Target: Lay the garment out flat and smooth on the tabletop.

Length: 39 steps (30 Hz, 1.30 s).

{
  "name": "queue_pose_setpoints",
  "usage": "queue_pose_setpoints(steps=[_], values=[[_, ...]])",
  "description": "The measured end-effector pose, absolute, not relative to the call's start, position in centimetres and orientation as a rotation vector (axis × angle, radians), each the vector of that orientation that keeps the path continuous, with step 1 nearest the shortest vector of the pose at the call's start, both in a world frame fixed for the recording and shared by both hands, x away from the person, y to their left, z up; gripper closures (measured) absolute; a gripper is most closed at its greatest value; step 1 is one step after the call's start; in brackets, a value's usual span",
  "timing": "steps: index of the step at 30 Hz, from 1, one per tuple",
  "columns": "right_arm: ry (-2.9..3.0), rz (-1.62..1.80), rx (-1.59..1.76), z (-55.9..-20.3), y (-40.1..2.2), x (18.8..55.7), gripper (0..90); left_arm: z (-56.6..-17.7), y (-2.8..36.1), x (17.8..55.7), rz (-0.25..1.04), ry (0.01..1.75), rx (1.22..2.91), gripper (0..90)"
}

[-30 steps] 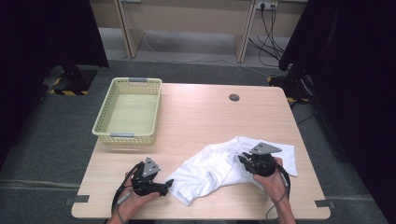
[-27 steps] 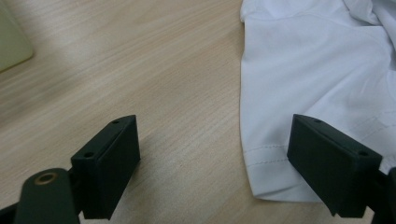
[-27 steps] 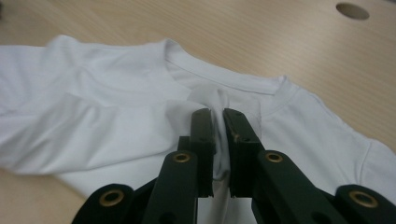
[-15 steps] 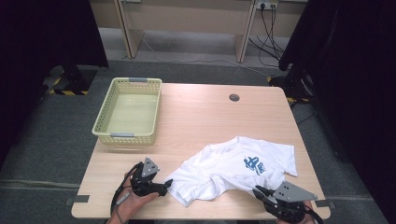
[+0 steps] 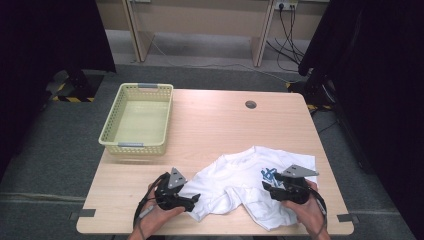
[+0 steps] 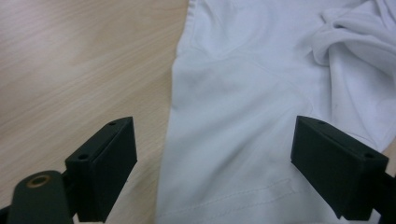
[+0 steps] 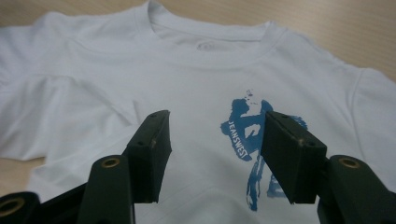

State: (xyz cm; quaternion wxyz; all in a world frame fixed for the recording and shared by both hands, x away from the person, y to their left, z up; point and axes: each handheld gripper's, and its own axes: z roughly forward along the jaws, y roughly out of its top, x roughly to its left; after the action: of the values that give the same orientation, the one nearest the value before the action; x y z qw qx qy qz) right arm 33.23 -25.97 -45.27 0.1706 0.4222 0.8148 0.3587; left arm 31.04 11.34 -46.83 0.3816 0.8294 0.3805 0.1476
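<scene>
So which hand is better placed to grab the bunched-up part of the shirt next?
Probably the left. The left tool sits open right at the white shirt where its near-left edge lies rumpled. The right tool, jaws just opened with nothing between them, hovers over the flatter blue print.

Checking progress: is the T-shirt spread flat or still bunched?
Partly spread: the white T-shirt shows its blue print, but folds bunch near its middle.
</scene>
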Motion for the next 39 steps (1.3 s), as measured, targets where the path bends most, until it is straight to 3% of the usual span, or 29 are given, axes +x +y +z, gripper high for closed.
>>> queue_pose_setpoints(steps=[3,11,18,26,33,39], values=[[2.328,0.951,1.227,-46.6,-25.9,34.3,41.5,-47.8,11.4,31.5,0.414,0.979,2.187,15.2],[2.307,0.932,1.243,-47.1,-26.2,34.2,41.4,-48.1,15.1,32.8,0.440,1.110,2.113,13.3],[2.304,0.909,1.266,-47.0,-25.3,35.3,39.1,-46.1,14.0,31.9,0.430,1.082,2.017,13.9],[2.294,0.909,1.276,-47.1,-25.1,35.6,38.9,-47.6,11.6,31.3,0.395,1.030,2.107,14.0],[2.285,0.926,1.267,-47.2,-25.2,35.5,38.9,-47.9,12.9,31.0,0.466,1.036,2.158,13.8],[2.325,0.888,1.266,-46.8,-24.8,35.4,39.2,-47.9,13.5,31.5,0.444,1.056,2.148,13.7]])
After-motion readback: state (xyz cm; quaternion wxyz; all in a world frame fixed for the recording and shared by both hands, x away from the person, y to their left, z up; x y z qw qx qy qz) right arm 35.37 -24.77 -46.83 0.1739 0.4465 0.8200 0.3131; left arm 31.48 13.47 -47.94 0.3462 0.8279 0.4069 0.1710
